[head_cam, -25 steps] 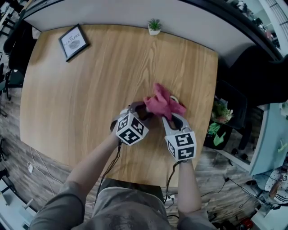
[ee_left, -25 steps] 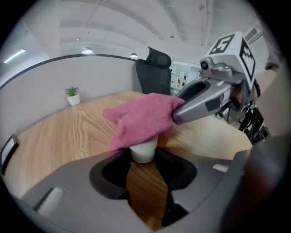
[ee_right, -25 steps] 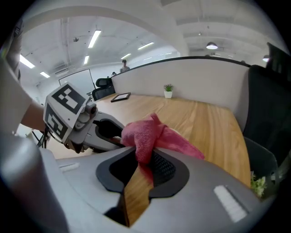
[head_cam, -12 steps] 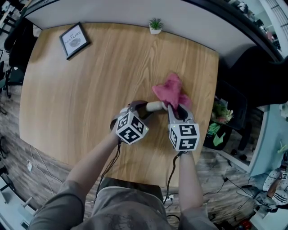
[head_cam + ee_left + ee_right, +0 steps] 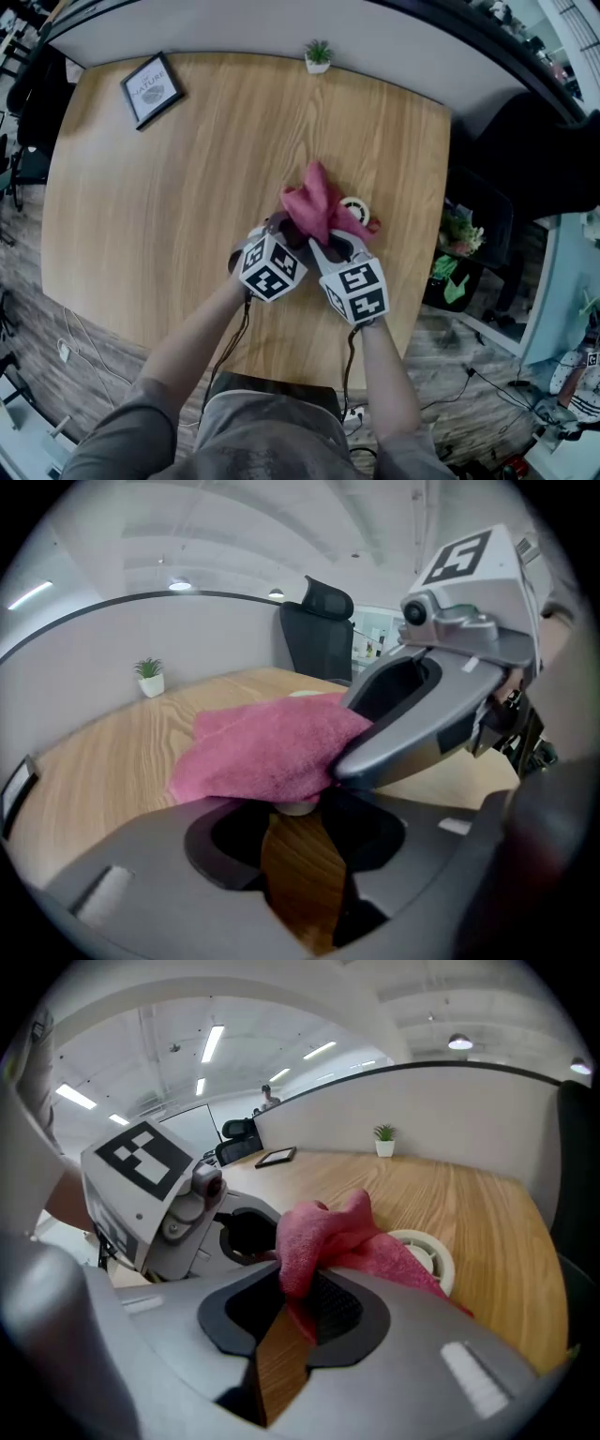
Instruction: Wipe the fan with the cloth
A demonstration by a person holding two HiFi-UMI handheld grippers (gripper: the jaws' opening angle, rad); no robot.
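Observation:
The pink cloth (image 5: 314, 202) is pinched in my right gripper (image 5: 323, 242), which is shut on it, and it drapes over a small white fan. The fan's round head (image 5: 355, 208) peeks out to the right of the cloth. In the right gripper view, the cloth (image 5: 328, 1234) bunches out of the jaws, with the fan head (image 5: 424, 1252) just beyond. My left gripper (image 5: 282, 227) sits close beside the right, shut on the fan's pale handle (image 5: 295, 806). Most of the handle is hidden under the cloth (image 5: 262, 752). The right gripper (image 5: 345, 761) crosses in front of the left gripper's camera.
The wooden table (image 5: 187, 187) carries a framed picture (image 5: 150, 87) at the far left and a tiny potted plant (image 5: 319, 54) at the far edge. A black chair (image 5: 534, 159) and a floor plant (image 5: 459, 234) stand off the table's right side.
My right gripper swept the cloth out to the right, then back left over the fan. The fan head is now uncovered and the handle is covered. The left gripper stayed still.

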